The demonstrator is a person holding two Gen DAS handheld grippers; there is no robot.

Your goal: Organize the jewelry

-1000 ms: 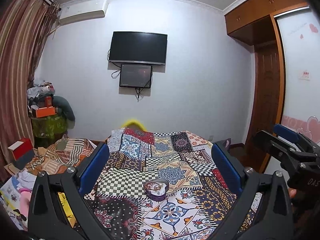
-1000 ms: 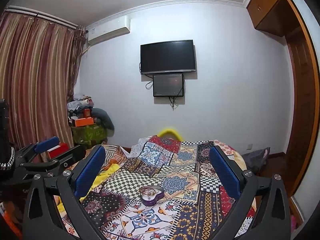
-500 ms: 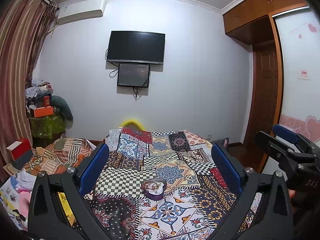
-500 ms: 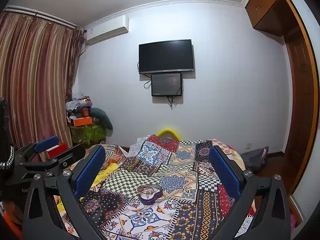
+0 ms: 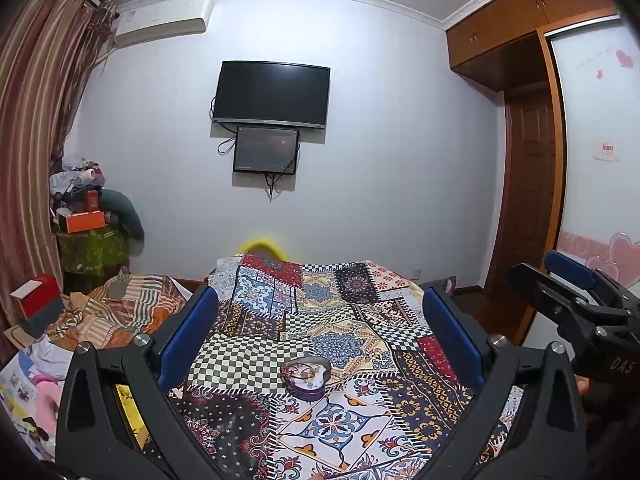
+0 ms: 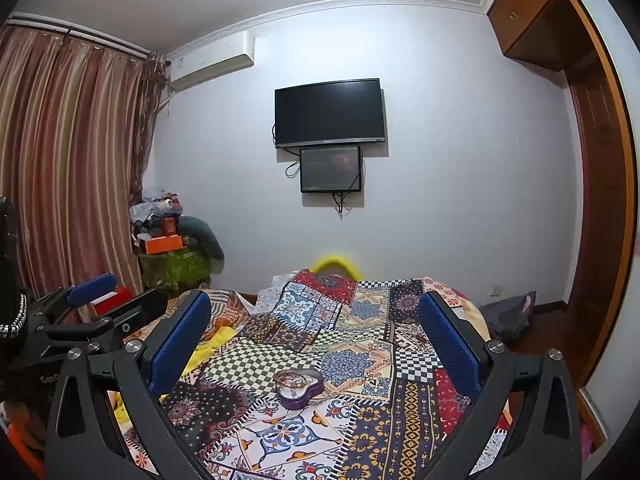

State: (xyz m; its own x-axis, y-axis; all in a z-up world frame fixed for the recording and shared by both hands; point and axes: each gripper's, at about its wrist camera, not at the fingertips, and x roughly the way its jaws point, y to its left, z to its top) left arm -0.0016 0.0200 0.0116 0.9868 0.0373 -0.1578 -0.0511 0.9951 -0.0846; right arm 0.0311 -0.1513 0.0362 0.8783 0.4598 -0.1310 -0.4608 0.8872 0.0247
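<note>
- Heart-shaped tin [image 5: 306, 376], lidless, jewelry [image 5: 301, 371] inside; mid-bed on the quilt [image 5: 340, 420].
- Left gripper [image 5: 320, 332], right gripper [image 6: 316, 332]: jaws spread, empty, above the tin.
- Stage: fits sorting or finished; undecided.

Purple heart-shaped tin [image 5: 306, 376] lies open on patterned bedspread [image 5: 340, 420], apparently holding bracelets.

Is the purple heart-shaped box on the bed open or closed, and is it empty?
Open and not empty. The heart-shaped box has no lid on it, and thin jewelry pieces lie inside. Which pieces they are, I cannot tell.
</note>
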